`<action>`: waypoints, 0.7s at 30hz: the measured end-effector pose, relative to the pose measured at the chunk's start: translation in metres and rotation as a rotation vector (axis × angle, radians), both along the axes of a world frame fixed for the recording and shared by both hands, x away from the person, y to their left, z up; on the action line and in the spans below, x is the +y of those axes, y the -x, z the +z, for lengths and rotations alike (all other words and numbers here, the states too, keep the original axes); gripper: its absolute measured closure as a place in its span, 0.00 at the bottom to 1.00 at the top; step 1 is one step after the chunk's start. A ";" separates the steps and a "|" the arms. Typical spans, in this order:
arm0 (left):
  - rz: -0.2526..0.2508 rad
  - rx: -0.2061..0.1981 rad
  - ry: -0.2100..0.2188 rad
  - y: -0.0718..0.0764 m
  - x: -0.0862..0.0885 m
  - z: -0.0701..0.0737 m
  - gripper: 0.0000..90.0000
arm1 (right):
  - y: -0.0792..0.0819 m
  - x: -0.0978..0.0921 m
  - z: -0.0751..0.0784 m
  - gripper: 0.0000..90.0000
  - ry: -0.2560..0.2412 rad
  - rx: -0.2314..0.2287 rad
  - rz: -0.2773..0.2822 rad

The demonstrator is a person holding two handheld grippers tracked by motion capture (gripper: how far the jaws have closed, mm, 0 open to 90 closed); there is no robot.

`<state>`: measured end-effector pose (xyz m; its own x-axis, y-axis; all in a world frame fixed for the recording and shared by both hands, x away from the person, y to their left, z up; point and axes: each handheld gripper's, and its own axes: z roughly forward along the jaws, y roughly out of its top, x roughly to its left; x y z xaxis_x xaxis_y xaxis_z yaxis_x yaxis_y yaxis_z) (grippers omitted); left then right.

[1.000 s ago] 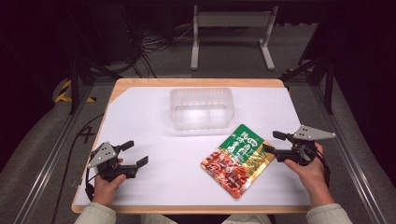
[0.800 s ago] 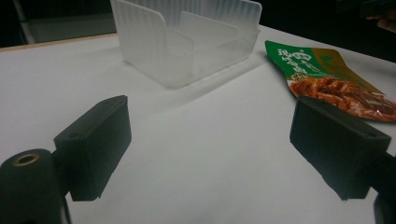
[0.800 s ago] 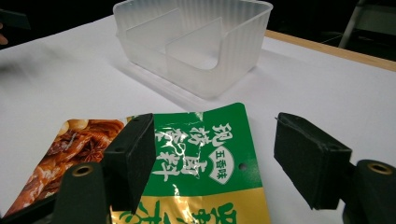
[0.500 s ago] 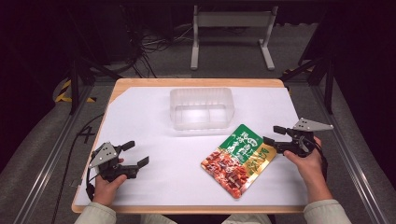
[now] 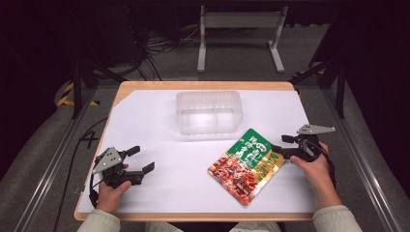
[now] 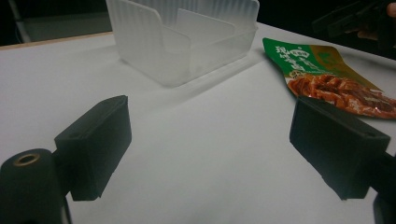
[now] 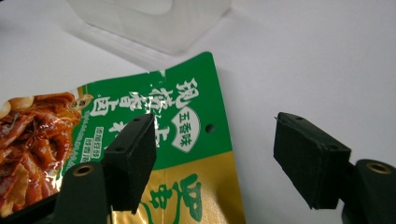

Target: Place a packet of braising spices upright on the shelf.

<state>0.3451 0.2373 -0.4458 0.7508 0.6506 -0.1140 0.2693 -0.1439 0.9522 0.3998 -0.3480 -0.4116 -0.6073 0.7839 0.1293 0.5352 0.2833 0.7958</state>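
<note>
I see the food pouch (image 5: 247,165) lying flat on the white surface (image 5: 159,130), just in front of the clear plastic container (image 5: 209,112) and toward the right side. My right gripper (image 5: 281,145) has its jaws apart at the pouch's green top edge, one jaw over the printed face and the other over bare surface. My left gripper (image 5: 141,159) rests well apart at the left, jaws wide and holding nothing.

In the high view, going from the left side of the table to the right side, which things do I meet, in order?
Left gripper → clear plastic container → food pouch → right gripper. All are over the white table cover; both grippers have their jaws apart.
</note>
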 end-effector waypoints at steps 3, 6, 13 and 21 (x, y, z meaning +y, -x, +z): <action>-0.001 0.005 0.001 0.000 0.000 0.000 0.15 | -0.002 -0.001 -0.006 0.33 0.000 0.056 0.000; 0.000 0.002 0.001 0.000 -0.001 0.000 0.15 | -0.003 -0.001 -0.010 0.34 0.006 0.089 0.012; -0.004 0.000 -0.005 -0.001 -0.001 0.000 0.15 | -0.004 0.002 -0.017 0.34 0.022 0.142 0.034; -0.003 0.004 -0.004 -0.001 -0.001 -0.001 0.15 | -0.003 0.003 -0.019 0.39 0.023 0.174 0.057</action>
